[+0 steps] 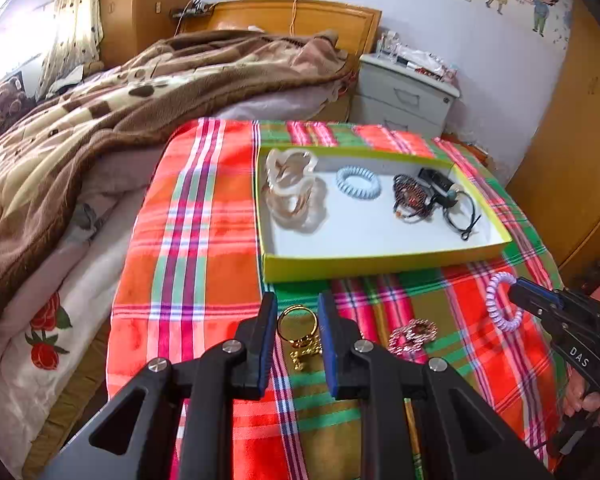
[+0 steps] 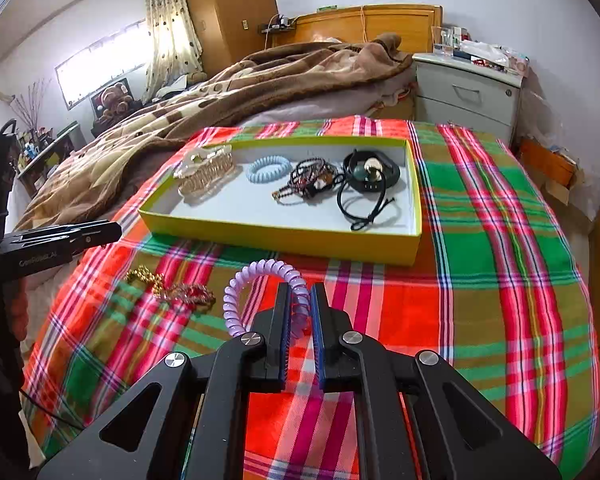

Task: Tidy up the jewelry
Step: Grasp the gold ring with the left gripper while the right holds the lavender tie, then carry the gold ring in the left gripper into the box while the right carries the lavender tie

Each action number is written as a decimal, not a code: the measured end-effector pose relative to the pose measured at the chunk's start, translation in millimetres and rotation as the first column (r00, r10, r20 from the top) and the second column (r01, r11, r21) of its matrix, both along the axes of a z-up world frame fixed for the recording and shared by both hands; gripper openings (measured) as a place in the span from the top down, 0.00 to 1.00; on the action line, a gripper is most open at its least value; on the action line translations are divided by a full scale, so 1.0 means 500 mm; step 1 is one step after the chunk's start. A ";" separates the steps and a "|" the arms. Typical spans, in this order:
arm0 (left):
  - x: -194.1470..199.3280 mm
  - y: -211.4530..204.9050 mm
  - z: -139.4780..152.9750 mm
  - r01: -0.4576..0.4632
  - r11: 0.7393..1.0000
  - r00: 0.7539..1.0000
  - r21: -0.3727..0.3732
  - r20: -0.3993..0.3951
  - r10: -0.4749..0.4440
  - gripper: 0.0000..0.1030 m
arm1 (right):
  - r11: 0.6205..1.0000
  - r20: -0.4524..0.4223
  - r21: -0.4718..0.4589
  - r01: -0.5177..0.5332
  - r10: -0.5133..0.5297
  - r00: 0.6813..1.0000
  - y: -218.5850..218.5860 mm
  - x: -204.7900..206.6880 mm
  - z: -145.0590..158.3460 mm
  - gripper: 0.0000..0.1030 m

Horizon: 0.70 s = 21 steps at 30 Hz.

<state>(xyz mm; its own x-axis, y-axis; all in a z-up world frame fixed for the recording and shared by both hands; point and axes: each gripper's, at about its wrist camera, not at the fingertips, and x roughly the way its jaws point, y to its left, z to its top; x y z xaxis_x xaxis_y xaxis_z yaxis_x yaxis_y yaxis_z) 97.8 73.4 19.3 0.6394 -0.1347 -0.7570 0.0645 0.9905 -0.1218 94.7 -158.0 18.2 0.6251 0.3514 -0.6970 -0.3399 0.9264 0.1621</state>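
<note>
A yellow-walled tray [image 1: 380, 258] [image 2: 280, 236] on the plaid cloth holds a clear hair claw [image 1: 294, 192] [image 2: 204, 174], a blue spiral hair tie [image 1: 358, 182] [image 2: 268, 168], a dark beaded bracelet [image 1: 410, 196] [image 2: 310, 182] and black hair ties [image 1: 458, 212] [image 2: 370, 200]. My right gripper [image 2: 300, 296] [image 1: 514, 290] is shut on a purple spiral hair tie [image 2: 256, 280] [image 1: 500, 300], holding it upright above the cloth in front of the tray. My left gripper [image 1: 298, 308] is open, its fingers on either side of a gold ring and chain [image 1: 300, 332] [image 2: 146, 278] on the cloth.
A pink-gold chain bracelet [image 1: 412, 336] [image 2: 192, 294] lies on the cloth between the two grippers. A bed with a brown blanket [image 1: 120, 100] lies to the left. A grey nightstand [image 1: 404, 96] stands behind the cloth-covered surface.
</note>
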 end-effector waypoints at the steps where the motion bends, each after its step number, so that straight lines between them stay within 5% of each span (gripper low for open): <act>1: -0.001 0.000 0.005 0.004 1.000 1.000 0.001 0.008 -0.004 0.79 | 1.000 0.005 0.001 0.001 -0.001 1.000 0.000 0.001 0.004 0.91; 21: 0.095 -0.030 0.072 0.075 0.997 0.995 -0.037 0.069 -0.072 0.79 | 1.000 0.037 0.007 0.009 -0.009 0.999 0.038 0.118 0.057 0.91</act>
<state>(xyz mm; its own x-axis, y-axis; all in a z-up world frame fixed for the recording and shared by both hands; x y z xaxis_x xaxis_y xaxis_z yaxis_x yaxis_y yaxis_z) 145.2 58.5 55.6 0.6763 -0.2122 -0.7054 0.1466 0.9772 -0.1535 153.9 -138.9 46.6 0.6536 0.3501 -0.6710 -0.3375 0.9284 0.1556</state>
